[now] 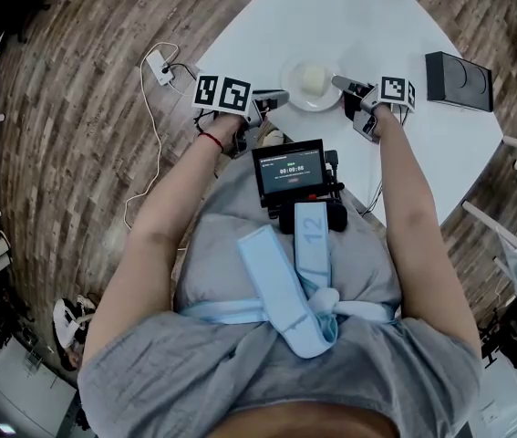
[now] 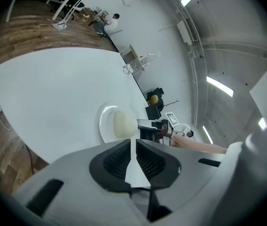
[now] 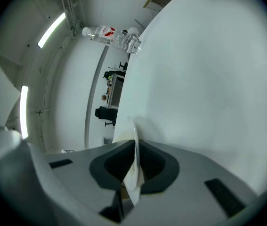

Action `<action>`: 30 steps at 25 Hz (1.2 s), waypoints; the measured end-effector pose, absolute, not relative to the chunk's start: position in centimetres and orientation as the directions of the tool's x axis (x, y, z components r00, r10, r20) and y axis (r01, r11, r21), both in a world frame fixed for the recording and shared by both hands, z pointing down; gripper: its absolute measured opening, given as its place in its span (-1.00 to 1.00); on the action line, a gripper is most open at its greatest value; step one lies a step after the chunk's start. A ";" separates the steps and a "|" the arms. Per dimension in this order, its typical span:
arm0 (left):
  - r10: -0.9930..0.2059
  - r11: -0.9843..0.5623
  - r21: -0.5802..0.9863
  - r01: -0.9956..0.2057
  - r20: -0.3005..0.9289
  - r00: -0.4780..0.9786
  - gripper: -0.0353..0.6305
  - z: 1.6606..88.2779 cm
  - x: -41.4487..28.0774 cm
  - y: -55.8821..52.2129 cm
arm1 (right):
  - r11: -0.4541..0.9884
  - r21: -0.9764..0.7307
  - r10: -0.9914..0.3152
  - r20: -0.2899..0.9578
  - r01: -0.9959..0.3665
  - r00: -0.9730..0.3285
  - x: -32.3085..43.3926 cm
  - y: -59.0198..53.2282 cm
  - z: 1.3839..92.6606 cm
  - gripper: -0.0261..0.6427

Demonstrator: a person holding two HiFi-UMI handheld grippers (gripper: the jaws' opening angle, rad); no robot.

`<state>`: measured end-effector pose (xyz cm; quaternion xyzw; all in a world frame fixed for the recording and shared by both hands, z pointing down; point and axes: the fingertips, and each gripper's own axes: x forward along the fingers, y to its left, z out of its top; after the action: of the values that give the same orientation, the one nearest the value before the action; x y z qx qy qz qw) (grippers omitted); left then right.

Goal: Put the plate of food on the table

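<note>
A white plate [image 1: 324, 99] with a pale rounded lump of food [image 1: 311, 79] is at the near edge of the white round table [image 1: 367, 26]. My left gripper [image 1: 281, 97] is shut on the plate's left rim and my right gripper [image 1: 338, 83] is shut on its right rim. In the left gripper view the plate [image 2: 104, 124] and the food [image 2: 124, 124] lie just past the jaws, low over the tabletop [image 2: 62, 93], with a strip of rim pinched between the pads. In the right gripper view the plate [image 3: 132, 142] shows edge-on between the pads. Whether the plate touches the table cannot be told.
A black box [image 1: 459, 80] sits on the table at the right. A clear water bottle [image 3: 112, 36] and glassware [image 2: 140, 65] stand at the far side. A power strip [image 1: 160, 67] with a cable lies on the wood floor at the left.
</note>
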<state>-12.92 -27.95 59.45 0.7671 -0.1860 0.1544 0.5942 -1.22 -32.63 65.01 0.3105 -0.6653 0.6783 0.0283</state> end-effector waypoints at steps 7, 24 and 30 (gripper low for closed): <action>-0.144 -0.250 0.831 -0.497 0.476 0.867 -0.80 59.2 -13.9 -26.4 | -0.081 -0.854 -0.352 0.507 -0.514 -0.787 -1.4 -32.9 65.1 -0.80; -0.115 -0.249 0.843 -0.476 0.463 0.879 -0.80 59.7 -13.4 -27.1 | 0.122 -0.555 -0.269 0.780 -0.823 -0.565 0.5 -32.0 66.0 -0.73; -0.103 -0.269 0.826 -0.495 0.486 0.868 -0.80 60.3 -13.4 -27.8 | 0.171 -0.534 -0.310 0.769 -0.828 -0.559 0.3 -31.9 64.7 -0.73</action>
<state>-13.45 -27.75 60.29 0.7780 -0.1924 0.1709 0.5731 0.31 -31.90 64.73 0.3943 -0.7214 0.5091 0.2547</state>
